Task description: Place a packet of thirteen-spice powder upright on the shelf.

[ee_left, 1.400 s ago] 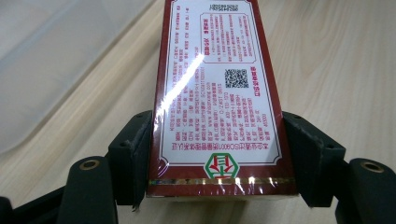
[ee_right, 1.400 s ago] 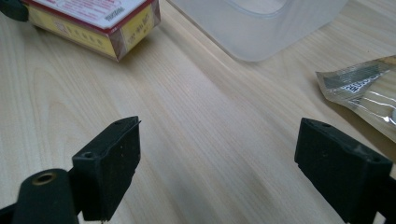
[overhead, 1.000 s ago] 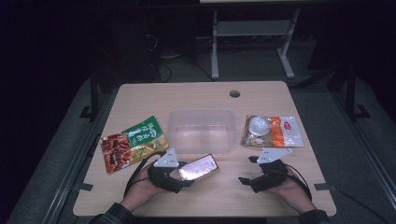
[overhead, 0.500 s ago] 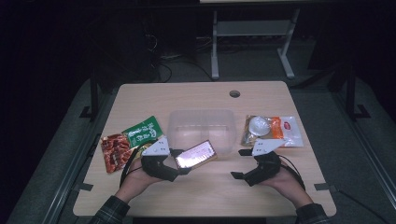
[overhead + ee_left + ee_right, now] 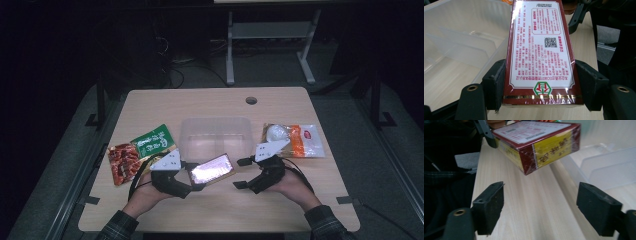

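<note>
The clear plastic bin (image 5: 216, 136) sits at table (image 5: 210, 102) centre, with the red box (image 5: 212, 169) lifted clear of the wood at its 6 o'clock edge. My left gripper (image 5: 192, 181) clamps that box across its width, printed label up. At the box's 3 o'clock, my right gripper (image 5: 242, 173) stands wide with nothing between its jaws, which have just been closing slightly.

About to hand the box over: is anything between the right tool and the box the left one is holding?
Nothing visible. The right tool stands open, facing the red box, with bare table between them. The left tool grips the box's other end, beside the clear container.
</note>
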Demonstrator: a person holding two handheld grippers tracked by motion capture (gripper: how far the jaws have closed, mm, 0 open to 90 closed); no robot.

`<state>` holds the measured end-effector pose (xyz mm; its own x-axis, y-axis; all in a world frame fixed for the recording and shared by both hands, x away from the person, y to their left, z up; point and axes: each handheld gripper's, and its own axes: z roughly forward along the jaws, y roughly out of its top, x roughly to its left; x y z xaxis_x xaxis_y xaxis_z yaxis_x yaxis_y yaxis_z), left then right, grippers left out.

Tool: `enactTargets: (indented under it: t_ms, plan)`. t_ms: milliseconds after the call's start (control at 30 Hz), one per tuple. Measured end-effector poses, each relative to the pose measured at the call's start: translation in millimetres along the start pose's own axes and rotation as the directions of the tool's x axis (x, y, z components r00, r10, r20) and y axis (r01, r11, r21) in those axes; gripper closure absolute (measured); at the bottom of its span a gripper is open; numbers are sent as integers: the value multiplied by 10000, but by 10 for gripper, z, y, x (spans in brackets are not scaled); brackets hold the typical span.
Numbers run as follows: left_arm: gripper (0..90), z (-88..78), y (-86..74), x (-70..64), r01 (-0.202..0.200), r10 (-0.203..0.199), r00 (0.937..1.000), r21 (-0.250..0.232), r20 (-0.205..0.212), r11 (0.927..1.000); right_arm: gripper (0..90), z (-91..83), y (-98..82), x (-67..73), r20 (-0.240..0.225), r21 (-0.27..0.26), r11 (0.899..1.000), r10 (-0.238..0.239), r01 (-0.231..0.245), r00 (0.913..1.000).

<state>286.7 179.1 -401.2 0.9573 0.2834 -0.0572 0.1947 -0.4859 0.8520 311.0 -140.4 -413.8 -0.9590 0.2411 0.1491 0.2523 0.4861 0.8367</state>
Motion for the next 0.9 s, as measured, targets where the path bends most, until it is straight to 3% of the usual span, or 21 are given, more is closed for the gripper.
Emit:
enactTargets:
  t_ms: [233, 467, 600, 800, 900]
  plan:
    - [317, 19, 3, -16, -74, 75, 9998, -23, 179, 10000, 327, -3, 1, 0, -308, -128, 9999, -90, 86, 9995]
    - [317, 47, 13, -57, -238, 240, 9988, -52, 432, 9997, 203, 30, 20, -6, -798, -495, 9988, -60, 21, 9968]
    - [317, 48, 8, -63, -269, 272, 9980, -56, 573, 9996, 169, 62, 69, 3, -1101, -679, 9974, -321, 247, 9934]
    - [317, 47, 11, -78, -340, 347, 9966, -106, 743, 9994, 164, 113, 117, -13, -1268, -790, 9964, -393, 294, 9912]
    - [317, 56, 7, -81, -388, 392, 9964, -64, 755, 9992, 214, 128, 123, -13, -1414, -742, 9966, -464, 362, 9889]
